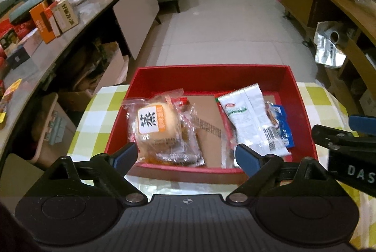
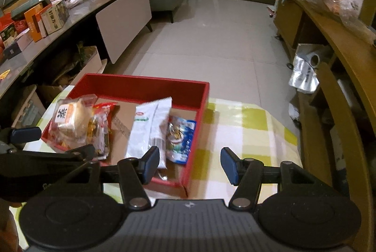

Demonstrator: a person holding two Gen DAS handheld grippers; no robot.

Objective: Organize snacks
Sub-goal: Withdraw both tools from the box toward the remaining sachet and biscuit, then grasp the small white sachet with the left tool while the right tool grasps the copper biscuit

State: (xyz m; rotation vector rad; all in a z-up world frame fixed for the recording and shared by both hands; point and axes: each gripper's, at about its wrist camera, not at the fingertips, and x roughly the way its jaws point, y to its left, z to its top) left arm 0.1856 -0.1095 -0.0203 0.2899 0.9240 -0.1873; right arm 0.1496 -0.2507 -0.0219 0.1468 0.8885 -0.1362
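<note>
A red box (image 1: pixel 211 74) sits on the far part of a worktop (image 1: pixel 98 115) covered in green-and-white check, holding the snacks — a wrapped bun (image 1: pixel 156 127) over a red-printed packet (image 1: pixel 185 151) at its left side, a white sachet (image 1: pixel 253 120) and a blue packet (image 1: pixel 283 125) at its right. The left gripper (image 1: pixel 185 157) hovers at the box's near edge, fingers spread wide and empty. The right gripper (image 2: pixel 189 164) hangs over the box's near right corner — fingers likewise wide, holding nothing.
</note>
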